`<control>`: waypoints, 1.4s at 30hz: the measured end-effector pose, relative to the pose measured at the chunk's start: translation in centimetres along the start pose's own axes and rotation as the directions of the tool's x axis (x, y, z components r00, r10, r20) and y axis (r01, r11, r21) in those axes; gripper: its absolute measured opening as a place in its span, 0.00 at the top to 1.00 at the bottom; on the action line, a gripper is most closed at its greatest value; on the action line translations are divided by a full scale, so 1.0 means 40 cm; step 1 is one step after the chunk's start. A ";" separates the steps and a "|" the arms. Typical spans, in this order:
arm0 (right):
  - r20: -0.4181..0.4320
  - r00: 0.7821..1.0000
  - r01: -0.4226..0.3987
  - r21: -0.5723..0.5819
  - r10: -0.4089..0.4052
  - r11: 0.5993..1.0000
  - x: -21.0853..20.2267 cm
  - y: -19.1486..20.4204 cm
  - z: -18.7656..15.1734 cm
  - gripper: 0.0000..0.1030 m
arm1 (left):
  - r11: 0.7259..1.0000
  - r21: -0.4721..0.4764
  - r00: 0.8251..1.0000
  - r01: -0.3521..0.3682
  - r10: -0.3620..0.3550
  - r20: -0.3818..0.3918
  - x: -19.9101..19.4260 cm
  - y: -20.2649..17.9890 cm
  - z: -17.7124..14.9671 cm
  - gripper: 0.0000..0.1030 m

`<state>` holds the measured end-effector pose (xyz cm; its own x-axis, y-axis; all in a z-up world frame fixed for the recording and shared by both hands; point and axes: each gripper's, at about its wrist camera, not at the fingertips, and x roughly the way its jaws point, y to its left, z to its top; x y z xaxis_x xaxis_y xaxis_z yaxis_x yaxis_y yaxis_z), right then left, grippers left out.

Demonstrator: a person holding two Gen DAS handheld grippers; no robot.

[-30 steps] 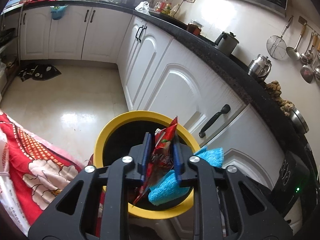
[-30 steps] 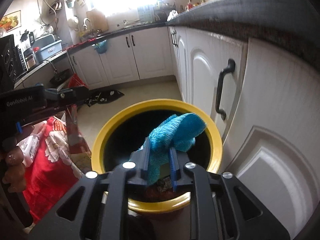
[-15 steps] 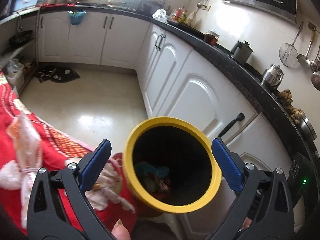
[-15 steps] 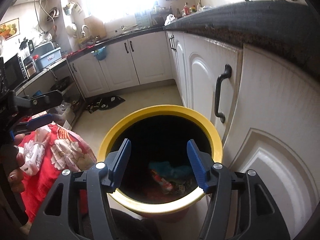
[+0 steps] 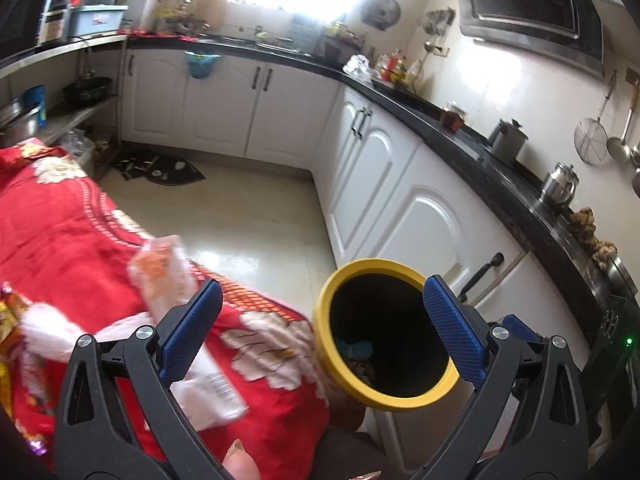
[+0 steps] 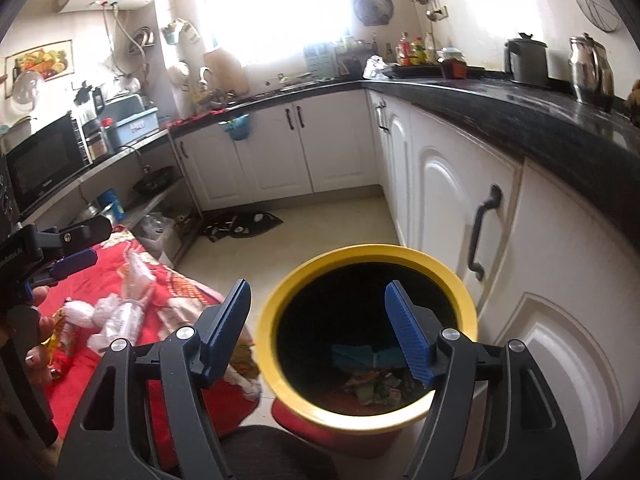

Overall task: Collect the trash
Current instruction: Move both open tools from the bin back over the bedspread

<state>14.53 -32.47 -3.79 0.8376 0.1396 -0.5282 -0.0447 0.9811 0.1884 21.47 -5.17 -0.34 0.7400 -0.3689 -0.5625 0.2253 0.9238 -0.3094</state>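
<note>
Beside the white kitchen cabinets (image 6: 448, 184): one yellow-rimmed bin (image 6: 280, 300), standing on the pale floor at the edge of a red floral cloth (image 5: 64, 240). Contents, seen from the right wrist view: a blue fuzzy cloth (image 6: 360, 354) lying on mixed wrappers (image 6: 372, 386) at the bottom. Right gripper (image 6: 324, 328): poised above the bin mouth, jaws parted and having just been opening, nothing between the blue pads. Left gripper (image 5: 324, 332): jaws spread to their widest, empty, one finger over the red cloth and the other in front of the bin's rim; a fingertip of the holding hand shows at the lower edge. Remaining on the red cloth: a clear plastic packet (image 6: 132, 300) with orange print, blurred in the left view, a white crumpled piece (image 6: 86, 312) beside it, and a yellow-and-red wrapper (image 6: 60, 340) near the person's left hand (image 6: 36, 344). Countertop (image 6: 520, 108): black, carrying a kettle (image 6: 526, 60) and a steel jug (image 6: 592, 72).
</note>
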 end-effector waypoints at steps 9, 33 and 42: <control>0.003 0.996 -0.087 -0.039 0.087 0.995 -0.025 0.089 0.013 0.34 | 0.995 -0.032 0.994 -0.092 0.094 0.060 -0.113 0.097 -0.009 0.10; -0.038 0.969 -0.248 -0.158 0.245 0.956 -0.073 0.300 -0.023 0.30 | 0.973 -0.139 0.973 -0.184 0.201 0.114 -0.270 0.257 -0.060 0.10; -0.077 0.958 -0.286 -0.189 0.276 0.939 -0.060 0.340 -0.038 0.27 | 0.967 -0.141 0.967 -0.214 0.230 0.112 -0.308 0.300 -0.069 0.10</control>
<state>11.09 -19.27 -1.24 0.7478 0.4153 -0.5180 -0.3849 0.9069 0.1714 13.33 10.16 0.76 0.8381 -0.1325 -0.5291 -0.0301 0.9574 -0.2873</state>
